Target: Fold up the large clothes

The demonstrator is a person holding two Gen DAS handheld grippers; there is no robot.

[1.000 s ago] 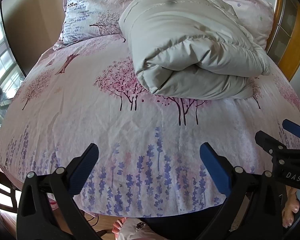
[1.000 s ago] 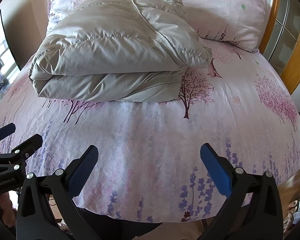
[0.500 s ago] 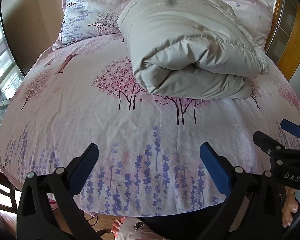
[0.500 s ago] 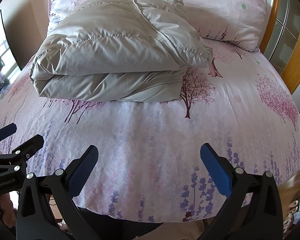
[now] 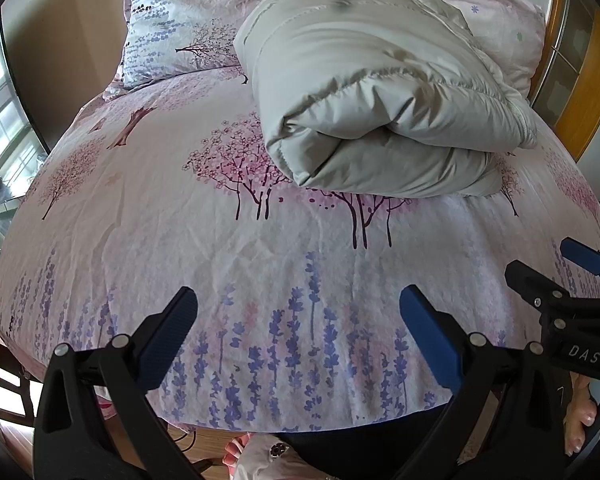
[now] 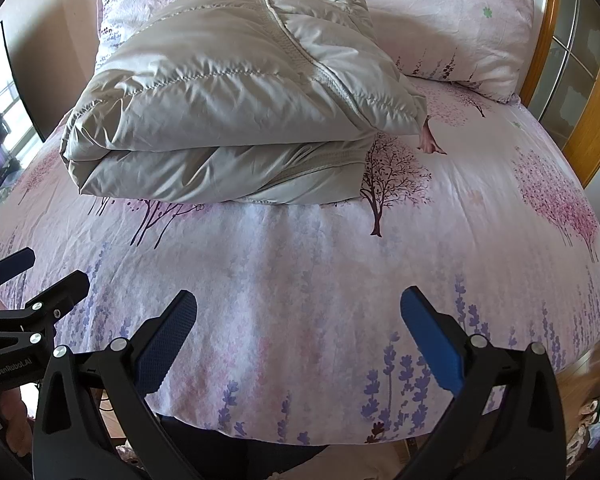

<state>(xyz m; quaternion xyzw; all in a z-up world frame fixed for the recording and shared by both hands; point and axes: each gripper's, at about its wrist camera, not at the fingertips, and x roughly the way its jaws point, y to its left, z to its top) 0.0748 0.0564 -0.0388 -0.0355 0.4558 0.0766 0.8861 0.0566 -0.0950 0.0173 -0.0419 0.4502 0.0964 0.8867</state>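
Grey jacket (image 6: 236, 112), folded thick on bed (image 6: 320, 280); left gripper (image 5: 298, 320) and right gripper (image 6: 298, 320) both spread, empty, held clear, fold apparently done

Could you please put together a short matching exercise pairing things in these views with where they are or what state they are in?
Things:
1. grey padded coat
2. left gripper
3. pillow
4. wooden frame

Descriptions:
A. at the head of the bed, behind the coat
B. folded into a thick bundle on the sheet
C. along the bed's right side
D. open, holding nothing

Pairs: 1-B, 2-D, 3-A, 4-C
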